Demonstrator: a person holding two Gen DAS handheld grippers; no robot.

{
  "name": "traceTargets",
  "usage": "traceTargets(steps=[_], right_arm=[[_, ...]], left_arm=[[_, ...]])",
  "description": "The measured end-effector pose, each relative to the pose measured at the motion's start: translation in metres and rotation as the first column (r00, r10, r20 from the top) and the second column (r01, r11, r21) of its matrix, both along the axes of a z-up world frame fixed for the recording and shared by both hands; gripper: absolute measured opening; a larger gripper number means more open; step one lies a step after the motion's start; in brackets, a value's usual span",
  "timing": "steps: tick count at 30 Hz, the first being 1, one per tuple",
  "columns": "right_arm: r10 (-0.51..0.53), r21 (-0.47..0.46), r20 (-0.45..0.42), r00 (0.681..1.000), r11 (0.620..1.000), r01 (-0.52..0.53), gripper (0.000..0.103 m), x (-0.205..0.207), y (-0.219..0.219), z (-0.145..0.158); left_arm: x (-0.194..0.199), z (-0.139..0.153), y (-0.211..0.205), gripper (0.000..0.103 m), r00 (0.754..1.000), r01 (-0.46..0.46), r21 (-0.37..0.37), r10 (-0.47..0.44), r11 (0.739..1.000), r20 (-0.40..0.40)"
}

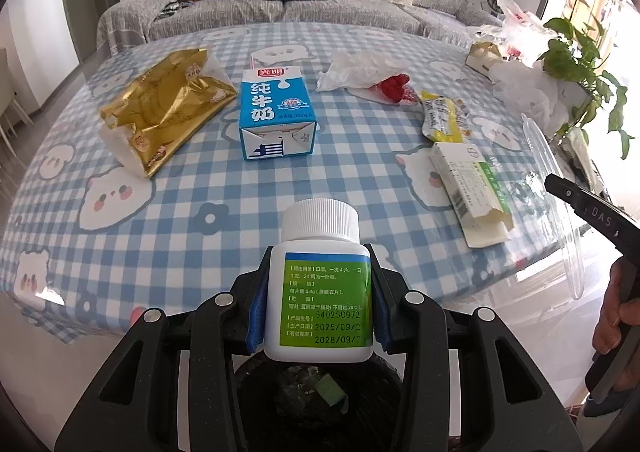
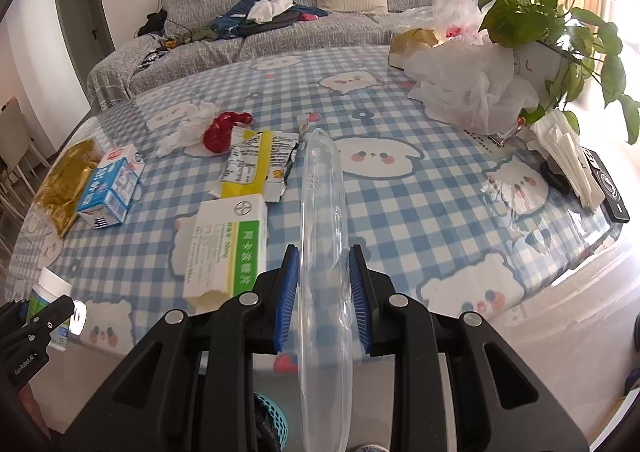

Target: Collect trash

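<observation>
Trash in both tools looks light: the left tool [image 1: 320, 292] squeezes a hard, smooth pill bottle [image 1: 320, 276] by its sides, the right tool [image 2: 325, 292] pinches a thin, bendy clear plastic lid [image 2: 324, 236].

Pill bottle [image 1: 319, 280] glossy white plastic; clear plastic lid [image 2: 325, 252] smooth; snack bag [image 1: 164, 108] shiny gold foil; tablecloth [image 1: 180, 188] soft cloth.

The counter [image 1: 168, 208] has a blue checked cloth with white bears. On it, at the left of the left view, lies a gold bag [image 1: 164, 112]. A milk box [image 1: 276, 112] sits beside it. Right of those lie a white tissue [image 1: 360, 70], a yellow wrapper [image 1: 446, 120] and a white and green box [image 1: 472, 188].
</observation>
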State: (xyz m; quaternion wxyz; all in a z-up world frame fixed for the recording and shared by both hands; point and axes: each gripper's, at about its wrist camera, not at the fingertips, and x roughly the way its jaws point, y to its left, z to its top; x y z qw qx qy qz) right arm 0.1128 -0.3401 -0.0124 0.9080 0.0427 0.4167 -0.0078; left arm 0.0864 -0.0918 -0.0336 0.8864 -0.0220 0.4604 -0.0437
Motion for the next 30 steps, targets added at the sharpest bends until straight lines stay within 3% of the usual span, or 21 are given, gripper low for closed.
traceTargets(steps=[15, 30], right_arm=[[0.04, 0.013, 0.059, 0.997, 0.999, -0.041, 0.025, -0.049, 0.021, 0.017], [0.055, 0.025, 0.049, 0.997, 0.998, -0.056, 0.025, -0.098, 0.029, 0.001]], left_arm=[[-0.045, 0.006, -0.001, 0.04, 1.0, -0.005, -0.029, 0.005, 1.0, 0.018], [-0.087, -0.004, -0.003, 0.04, 1.0, -0.007, -0.038, 0.008, 0.999, 0.016]])
